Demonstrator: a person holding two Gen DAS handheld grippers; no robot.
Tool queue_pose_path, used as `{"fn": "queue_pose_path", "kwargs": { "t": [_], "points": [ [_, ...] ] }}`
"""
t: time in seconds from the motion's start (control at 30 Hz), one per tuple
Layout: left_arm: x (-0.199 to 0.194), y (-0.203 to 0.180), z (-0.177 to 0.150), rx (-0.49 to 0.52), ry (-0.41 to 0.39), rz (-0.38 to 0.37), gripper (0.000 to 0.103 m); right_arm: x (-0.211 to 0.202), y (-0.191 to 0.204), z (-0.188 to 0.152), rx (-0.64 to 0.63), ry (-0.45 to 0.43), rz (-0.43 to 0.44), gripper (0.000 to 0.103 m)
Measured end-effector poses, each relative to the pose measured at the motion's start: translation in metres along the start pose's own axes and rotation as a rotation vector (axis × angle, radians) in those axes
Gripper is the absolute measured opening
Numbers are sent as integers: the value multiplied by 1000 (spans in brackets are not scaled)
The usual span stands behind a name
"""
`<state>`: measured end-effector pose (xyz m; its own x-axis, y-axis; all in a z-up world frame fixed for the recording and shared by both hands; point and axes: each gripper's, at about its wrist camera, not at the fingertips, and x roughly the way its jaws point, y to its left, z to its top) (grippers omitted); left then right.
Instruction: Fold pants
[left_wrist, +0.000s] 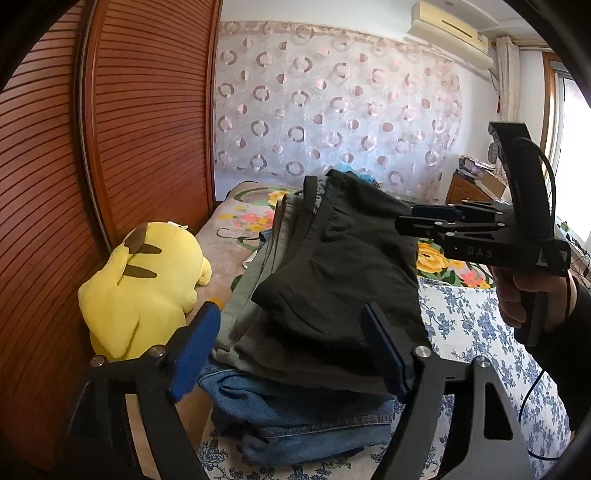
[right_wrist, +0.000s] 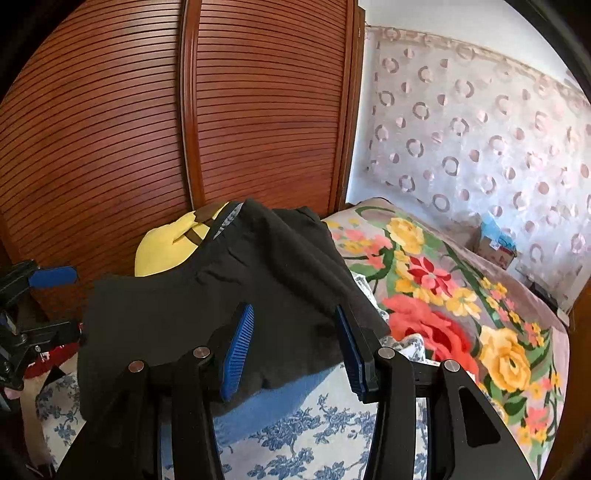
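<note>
A pair of folded black pants (left_wrist: 343, 273) is seen lying on top of a stack of folded garments on the bed, above grey-green trousers (left_wrist: 251, 295) and blue jeans (left_wrist: 295, 417) at the bottom. The stack rests on a blue-and-white floral sheet (left_wrist: 469, 317), with a bright flowered blanket (right_wrist: 443, 295) beyond it. The left gripper (left_wrist: 291, 350) is held with its jaws spread wide on either side of the stack's near edge, nothing being pinched between the blue pads (left_wrist: 195, 350). The right gripper (right_wrist: 293, 347) is held with its jaws partly spread over the black pants' right edge; the cloth is not clamped by them. A yellow plush toy (left_wrist: 144, 284) is lying just beside the stack, against the slatted wooden wardrobe doors (left_wrist: 147, 110).
</note>
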<state>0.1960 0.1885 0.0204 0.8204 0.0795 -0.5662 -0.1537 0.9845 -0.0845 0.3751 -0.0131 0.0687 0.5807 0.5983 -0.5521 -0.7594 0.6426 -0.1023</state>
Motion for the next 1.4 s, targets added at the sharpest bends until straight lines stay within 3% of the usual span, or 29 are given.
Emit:
{"fn": "queue_pose_path", "kwargs": {
  "t": [0.43,0.83,1.4],
  "points": [
    [-14,-10,-7,23,3,14,81,-25,10,-12,48,-15,-35,48],
    [-39,-33,-14,60,-19,4,81,-81,37,-42,125,-72,-109,66],
    [-80,-105,-44,167,-53,-75,81,-184,102,-112,283,-124,-346,69]
  ]
}}
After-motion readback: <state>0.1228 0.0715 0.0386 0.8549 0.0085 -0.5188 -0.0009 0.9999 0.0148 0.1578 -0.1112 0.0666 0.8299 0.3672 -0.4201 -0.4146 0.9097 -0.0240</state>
